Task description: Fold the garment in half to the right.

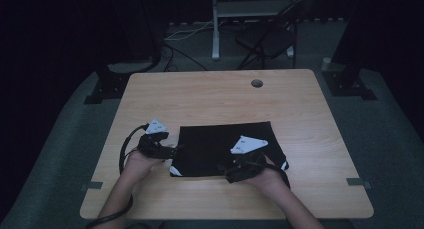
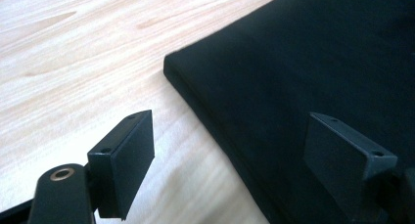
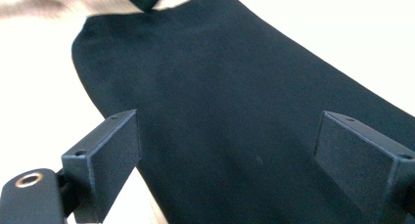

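Black cloth, folded flat into a soft, thick, nearly square shape with rounded corners, lies on the near middle of the worktop, which is smooth pale wood with a small round hole near its far edge. At the cloth's left edge sits the left hand-held gripper, its two flat, blocky black jaws wide apart, one over bare wood and one over the cloth, pinching nothing. Over the cloth's near right part is the right hand-held gripper, its jaws wide apart too, with only the dark fuzzy cloth below the gap.
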A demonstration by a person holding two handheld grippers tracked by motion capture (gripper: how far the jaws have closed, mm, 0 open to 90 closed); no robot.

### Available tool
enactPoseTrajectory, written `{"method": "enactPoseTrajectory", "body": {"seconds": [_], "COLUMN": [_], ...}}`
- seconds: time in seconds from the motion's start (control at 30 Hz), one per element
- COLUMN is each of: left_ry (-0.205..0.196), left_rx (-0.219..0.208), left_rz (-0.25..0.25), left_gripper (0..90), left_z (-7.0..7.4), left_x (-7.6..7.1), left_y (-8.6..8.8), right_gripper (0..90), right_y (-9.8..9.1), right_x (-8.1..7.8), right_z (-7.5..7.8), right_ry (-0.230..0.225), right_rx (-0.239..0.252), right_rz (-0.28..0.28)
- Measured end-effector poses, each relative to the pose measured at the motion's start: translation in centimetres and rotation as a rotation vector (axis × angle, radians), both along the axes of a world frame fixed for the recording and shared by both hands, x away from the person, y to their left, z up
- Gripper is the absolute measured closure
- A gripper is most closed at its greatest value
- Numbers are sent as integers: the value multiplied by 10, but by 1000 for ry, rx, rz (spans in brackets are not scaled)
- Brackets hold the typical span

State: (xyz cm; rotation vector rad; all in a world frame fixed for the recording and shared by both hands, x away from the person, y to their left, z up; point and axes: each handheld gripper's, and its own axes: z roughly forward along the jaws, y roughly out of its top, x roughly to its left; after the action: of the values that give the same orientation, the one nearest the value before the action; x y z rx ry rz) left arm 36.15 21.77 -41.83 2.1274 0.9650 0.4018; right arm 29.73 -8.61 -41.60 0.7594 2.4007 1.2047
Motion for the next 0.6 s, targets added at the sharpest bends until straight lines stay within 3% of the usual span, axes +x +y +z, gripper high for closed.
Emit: {"method": "enactPoseTrajectory", "body": {"seconds": [0.13, 0.47, 0.6], "left_ry": [1, 94, 108], "left_rx": [19, -58, -67], "left_rz": [-18, -59, -70], "left_gripper": [198, 198, 198], "left_z": [0, -11, -12], "left_x": [8, 43, 52], "left_y": [-3, -2, -6], "right_gripper": [101, 101, 101], "right_y": [18, 41, 42], "right_x": [-2, -6, -6], "right_z": [0, -7, -12], "right_ry": [5, 31, 38], "right_rx": [-13, -20, -22], "right_rz": [30, 74, 80]}}
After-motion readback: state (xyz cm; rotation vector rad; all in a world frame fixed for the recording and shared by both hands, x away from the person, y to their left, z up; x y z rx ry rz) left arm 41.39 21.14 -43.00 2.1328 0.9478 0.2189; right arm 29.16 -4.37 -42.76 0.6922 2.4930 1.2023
